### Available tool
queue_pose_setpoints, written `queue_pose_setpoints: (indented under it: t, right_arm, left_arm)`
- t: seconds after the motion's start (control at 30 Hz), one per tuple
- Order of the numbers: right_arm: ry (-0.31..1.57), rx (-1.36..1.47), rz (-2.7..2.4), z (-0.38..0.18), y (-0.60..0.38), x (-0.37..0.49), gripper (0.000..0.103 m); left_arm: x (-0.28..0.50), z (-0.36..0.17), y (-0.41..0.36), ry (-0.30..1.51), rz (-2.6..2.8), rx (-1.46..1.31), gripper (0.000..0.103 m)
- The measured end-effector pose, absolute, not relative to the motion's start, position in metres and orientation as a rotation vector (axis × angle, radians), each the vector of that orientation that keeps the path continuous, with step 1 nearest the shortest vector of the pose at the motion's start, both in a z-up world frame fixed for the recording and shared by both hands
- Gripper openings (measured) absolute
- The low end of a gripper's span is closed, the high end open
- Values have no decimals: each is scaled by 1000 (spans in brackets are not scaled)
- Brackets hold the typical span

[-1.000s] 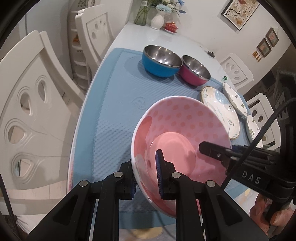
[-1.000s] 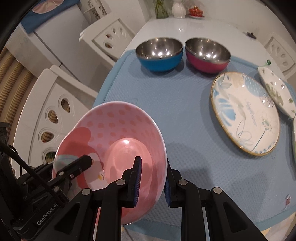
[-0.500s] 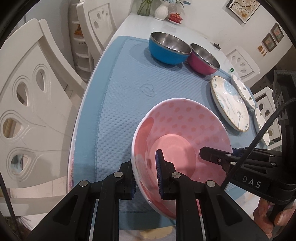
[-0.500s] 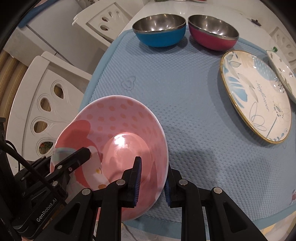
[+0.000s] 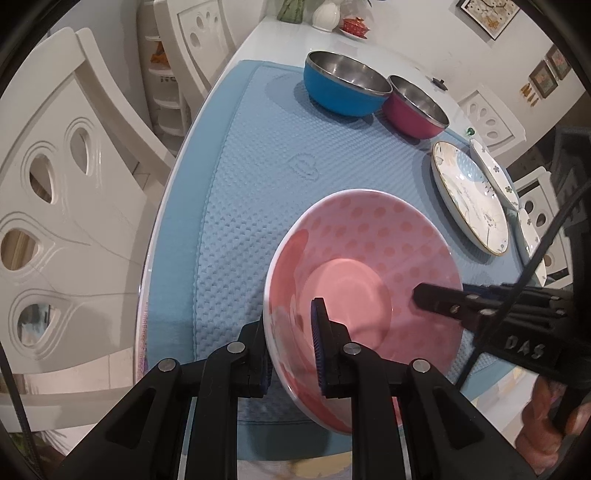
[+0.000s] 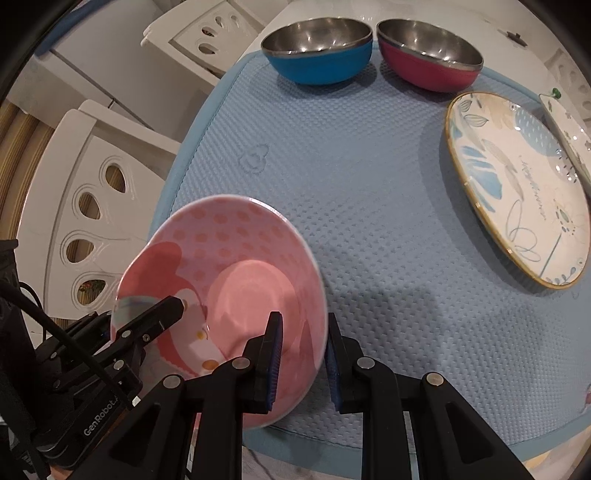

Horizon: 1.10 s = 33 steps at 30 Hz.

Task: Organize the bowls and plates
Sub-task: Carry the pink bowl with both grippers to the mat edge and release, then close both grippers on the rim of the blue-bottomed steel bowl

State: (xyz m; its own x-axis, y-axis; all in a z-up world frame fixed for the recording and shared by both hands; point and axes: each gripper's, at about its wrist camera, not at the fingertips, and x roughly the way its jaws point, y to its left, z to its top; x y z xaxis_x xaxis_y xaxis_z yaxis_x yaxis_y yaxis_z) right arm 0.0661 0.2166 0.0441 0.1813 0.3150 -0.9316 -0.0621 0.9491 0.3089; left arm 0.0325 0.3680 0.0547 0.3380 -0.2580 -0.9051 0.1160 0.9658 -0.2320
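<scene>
A pink polka-dot bowl (image 5: 369, 258) (image 6: 229, 266) hangs just over the near edge of the blue mat (image 5: 251, 192) (image 6: 369, 206). My left gripper (image 5: 291, 350) is shut on its left rim, and my right gripper (image 6: 303, 363) is shut on its right rim. Each gripper shows in the other's view: the right one (image 5: 480, 314) and the left one (image 6: 122, 343). At the far side of the mat stand a blue steel bowl (image 5: 343, 88) (image 6: 317, 51) and a magenta steel bowl (image 5: 413, 107) (image 6: 432, 59). A large flowered plate (image 5: 469, 199) (image 6: 517, 188) lies to the right.
Smaller white flowered plates (image 5: 495, 173) (image 6: 565, 140) lie beyond the large plate. White chairs (image 5: 62, 192) (image 6: 92, 192) stand close along the table's left side. A vase and small items (image 5: 325, 14) sit at the table's far end. A hand (image 5: 543, 435) holds the right gripper.
Both grippers have sunk with the pink bowl toward the mat's near edge, and the views tilt further downward. Both grips stay shut on the rim.
</scene>
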Motion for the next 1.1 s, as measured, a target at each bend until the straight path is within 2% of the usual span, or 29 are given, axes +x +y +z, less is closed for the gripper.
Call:
queue_pose_setpoints:
  t: [0.07,0.2,0.4,0.6,0.67,0.7,0.73,0.8,0.93,1.1]
  right_arm:
    - [1352,232,276,49,209,64,21]
    - [1348,275,286,55,197,60,21]
    - [1308,342,296,71,179,54,21]
    - [1197,383,260,100,157,73,23]
    - [1169,401,230,106,150,85,34]
    - [1155,418,220,108,147,95,45]
    - [1134,439,213,111,145,104,49]
    - [1106,456,204,117,142,118,49]
    - [1087,459,199,121,143,147,49]
    - [1089,491,179,112,146,181,49]
  left_arm:
    - [33,54,368,1210,-251,-128,16]
    - [32,55,373,1218,-266,-131,28]
    - [33,73,387,1179,-281,-140,28]
    - [57,116,387,1043,-316,-104,28]
    - [76,131,382,989,-336,-100,35]
    - [86,136,380,970,-342,-101,42]
    - [95,140,378,953,-347,-101,47]
    - [116,149,373,903,-367,-102,68]
    - [153,157,361,840,-414,-83,68]
    - [209,135,354,913,-420,-153,68]
